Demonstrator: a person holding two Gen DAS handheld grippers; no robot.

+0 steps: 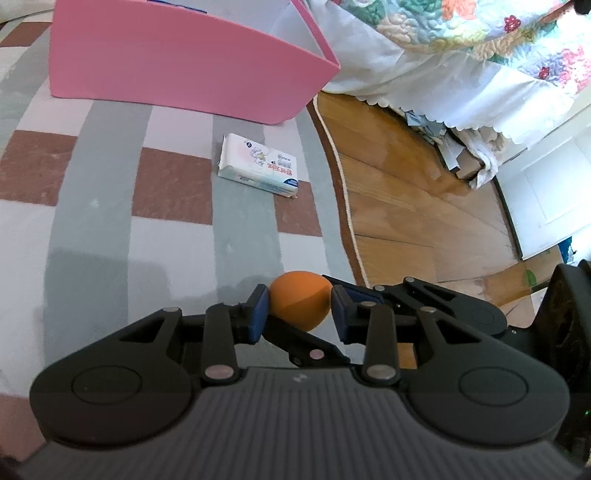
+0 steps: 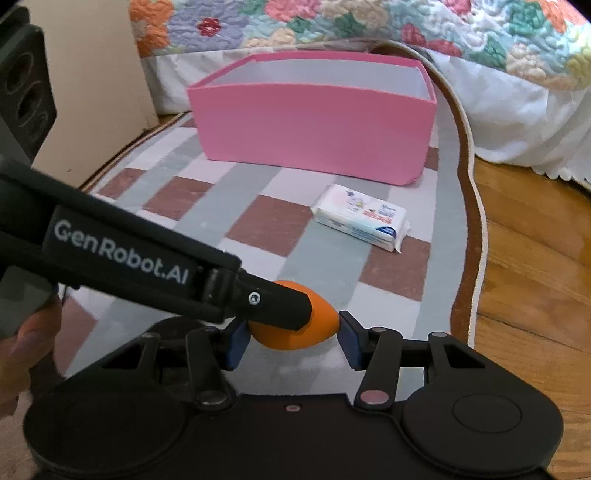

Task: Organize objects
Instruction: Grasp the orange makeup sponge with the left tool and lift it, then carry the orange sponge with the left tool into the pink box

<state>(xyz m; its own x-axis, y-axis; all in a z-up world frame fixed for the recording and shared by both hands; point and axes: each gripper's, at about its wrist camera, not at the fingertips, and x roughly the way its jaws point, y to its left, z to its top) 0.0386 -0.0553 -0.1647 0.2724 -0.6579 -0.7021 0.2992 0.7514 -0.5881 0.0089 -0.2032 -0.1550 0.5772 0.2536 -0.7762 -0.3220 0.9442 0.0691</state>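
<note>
An orange egg-shaped ball (image 1: pixel 300 303) sits between the blue pads of my left gripper (image 1: pixel 299 314), which is shut on it. In the right wrist view the same ball (image 2: pixel 295 332) also lies between the pads of my right gripper (image 2: pixel 293 338), which closes on its two ends, while the left gripper's finger (image 2: pixel 273 304) crosses over it. A white tissue pack (image 1: pixel 258 170) (image 2: pixel 360 218) lies on the rug in front of an open pink box (image 1: pixel 177 62) (image 2: pixel 314 122).
A checked grey, white and brown rug (image 2: pixel 258 229) covers the floor, with wood floor (image 1: pixel 406 206) to its right. A bed with a floral quilt (image 2: pixel 332 26) stands behind the box. A black speaker (image 2: pixel 22 92) stands at the far left.
</note>
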